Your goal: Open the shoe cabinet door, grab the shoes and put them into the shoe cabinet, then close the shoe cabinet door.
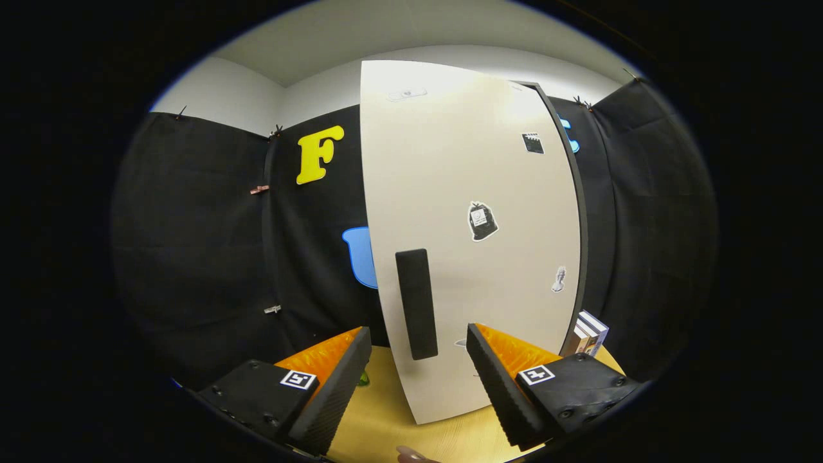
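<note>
The white shoe cabinet (pixel 463 212) stands upright on the wooden table, right in front of me, its door shut. A tall black handle (pixel 416 303) runs down the door near its left edge. My gripper (pixel 418 344) is open, its two fingers spread either side of the handle's lower end, just short of the door. The left finger (pixel 341 379) and the right finger (pixel 498 379) touch nothing. Several stickers sit on the door face.
A few books (pixel 588 332) lean against the cabinet's right side. The wooden tabletop (pixel 386 418) lies below the fingers. A small green thing (pixel 364 379) peeks out behind the left finger. A fingertip of a person (pixel 411 455) shows at the table's near edge.
</note>
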The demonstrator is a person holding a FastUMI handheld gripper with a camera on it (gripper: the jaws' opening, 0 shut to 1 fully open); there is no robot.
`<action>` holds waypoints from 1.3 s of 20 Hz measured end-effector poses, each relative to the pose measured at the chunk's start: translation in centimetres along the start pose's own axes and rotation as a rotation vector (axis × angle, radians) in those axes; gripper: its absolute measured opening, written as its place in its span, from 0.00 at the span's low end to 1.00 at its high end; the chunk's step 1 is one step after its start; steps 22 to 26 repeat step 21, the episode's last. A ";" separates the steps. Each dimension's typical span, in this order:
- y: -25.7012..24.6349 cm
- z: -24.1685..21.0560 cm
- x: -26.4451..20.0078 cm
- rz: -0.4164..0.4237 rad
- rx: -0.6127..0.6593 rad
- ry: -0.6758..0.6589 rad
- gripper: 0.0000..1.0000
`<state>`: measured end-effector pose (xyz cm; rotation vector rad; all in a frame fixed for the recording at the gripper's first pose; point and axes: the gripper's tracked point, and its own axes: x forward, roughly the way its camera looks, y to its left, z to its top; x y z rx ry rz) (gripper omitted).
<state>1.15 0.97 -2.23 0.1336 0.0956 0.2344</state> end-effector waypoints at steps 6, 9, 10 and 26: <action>0.9 -0.2 0.0 -0.026 -0.017 -0.017 0.98; 0.9 -0.5 -0.1 -0.035 -0.021 -0.017 0.98; 0.8 -0.5 0.0 -0.038 -0.021 -0.017 0.98; 0.0 -1.0 0.4 -0.038 -0.030 -0.012 0.98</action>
